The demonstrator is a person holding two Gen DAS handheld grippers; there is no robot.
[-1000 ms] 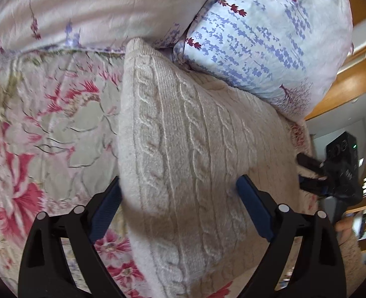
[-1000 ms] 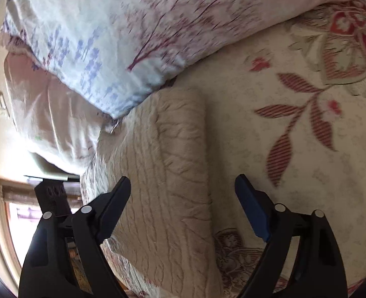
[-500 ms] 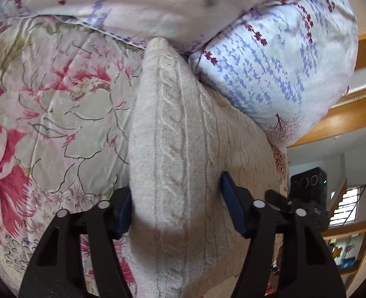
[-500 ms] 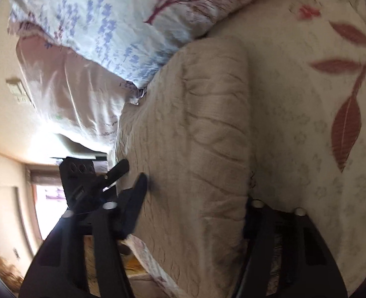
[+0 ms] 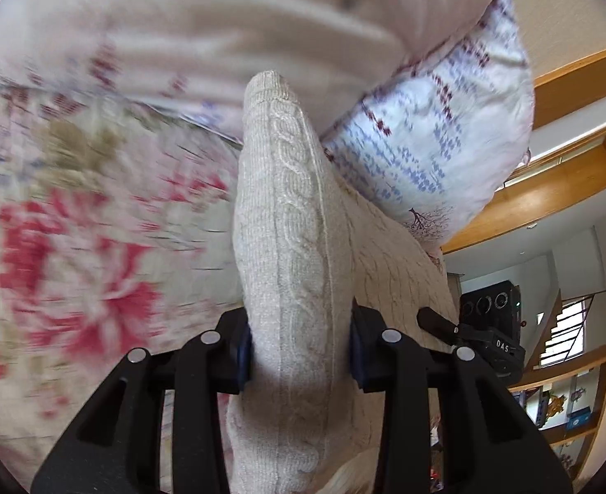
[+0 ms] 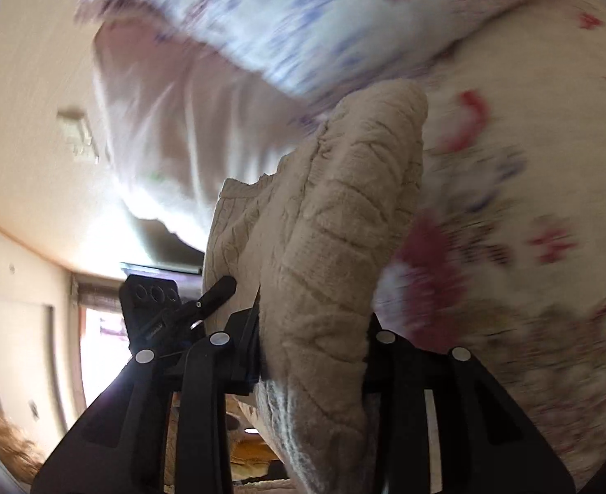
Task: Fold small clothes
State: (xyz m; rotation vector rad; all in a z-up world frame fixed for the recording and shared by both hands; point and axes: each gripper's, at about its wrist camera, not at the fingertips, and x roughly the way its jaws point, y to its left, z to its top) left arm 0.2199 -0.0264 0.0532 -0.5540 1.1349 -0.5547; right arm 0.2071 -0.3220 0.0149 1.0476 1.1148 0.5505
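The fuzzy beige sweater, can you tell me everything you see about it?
The beige cable-knit sweater is thick, soft wool with twisted rope patterns. It is bunched into a fold and pinched at two spots: the left gripper and the right gripper are both shut on it. It reaches toward the white pillow with blue and red sprigs, above the flowery bedspread.
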